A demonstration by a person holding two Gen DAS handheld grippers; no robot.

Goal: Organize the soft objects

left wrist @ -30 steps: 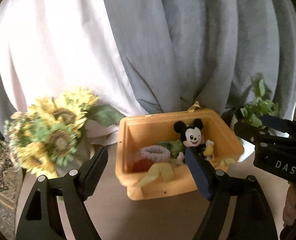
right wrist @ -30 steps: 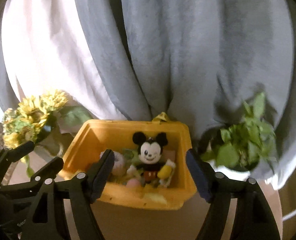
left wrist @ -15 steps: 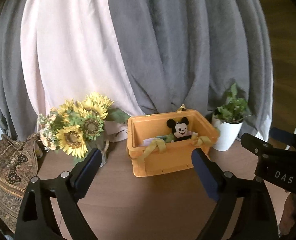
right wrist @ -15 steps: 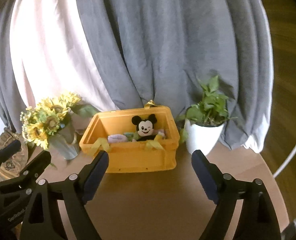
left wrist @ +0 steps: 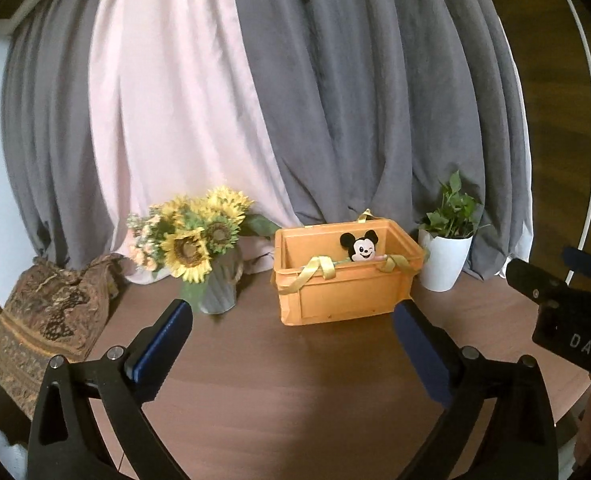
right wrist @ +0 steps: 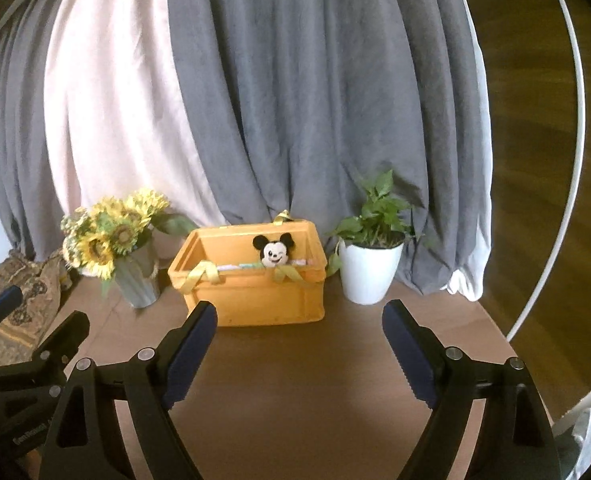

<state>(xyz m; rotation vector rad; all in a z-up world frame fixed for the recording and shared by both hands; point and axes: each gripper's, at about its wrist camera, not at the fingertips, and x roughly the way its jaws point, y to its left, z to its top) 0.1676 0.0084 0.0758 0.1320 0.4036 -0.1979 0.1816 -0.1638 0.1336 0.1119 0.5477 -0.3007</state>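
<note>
An orange plastic bin (left wrist: 347,296) (right wrist: 255,296) stands at the back of the round brown table (left wrist: 287,392) (right wrist: 295,380). A Mickey Mouse plush (left wrist: 360,246) (right wrist: 273,252) peeks over its rim, with pastel soft items beside it and yellow ribbon (left wrist: 315,270) (right wrist: 203,272) draped over the front edge. My left gripper (left wrist: 291,332) is open and empty, well in front of the bin. My right gripper (right wrist: 299,332) is open and empty too, also back from the bin.
A vase of sunflowers (left wrist: 199,248) (right wrist: 111,240) stands left of the bin. A white potted plant (left wrist: 447,252) (right wrist: 371,256) stands right of it. A patterned cloth bag (left wrist: 47,320) (right wrist: 15,300) lies at the table's left. Grey and pink curtains (left wrist: 255,100) hang behind.
Both grippers have pulled back and up from just over the bin to well in front of it. The whole table now shows. Both stay open and empty.
</note>
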